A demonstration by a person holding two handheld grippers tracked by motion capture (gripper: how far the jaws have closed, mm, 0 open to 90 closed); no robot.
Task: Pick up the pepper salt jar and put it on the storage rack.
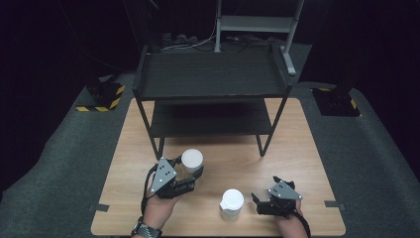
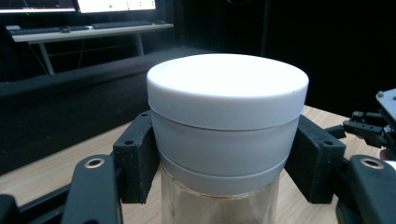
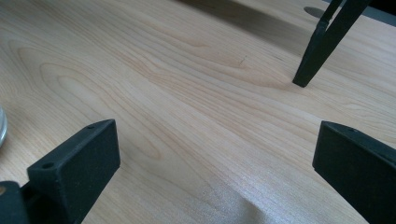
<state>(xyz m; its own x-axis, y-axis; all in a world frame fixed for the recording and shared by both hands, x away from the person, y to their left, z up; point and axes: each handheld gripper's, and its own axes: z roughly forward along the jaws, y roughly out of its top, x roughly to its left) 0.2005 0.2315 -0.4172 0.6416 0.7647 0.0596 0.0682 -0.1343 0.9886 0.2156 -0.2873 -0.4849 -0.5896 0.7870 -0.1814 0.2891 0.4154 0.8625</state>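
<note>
Left gripper (image 1: 190, 171) grips jar (image 2: 227, 121) — base cut off.

Dark room, lit tabletop, glare on white lid (image 2: 227, 79)

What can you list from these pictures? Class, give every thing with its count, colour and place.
jar: one, white lid, clear body, gripped in the left tool
second jar: one, white lid, standing near the table's front edge
shelf rack: one, black, two tiers, at the table's back
table: one, light wood
floor stands: two, black with yellow stripes, either side
left tool: one, black, shut on the jar
right tool: one, black, open, nothing between its jaws
</note>
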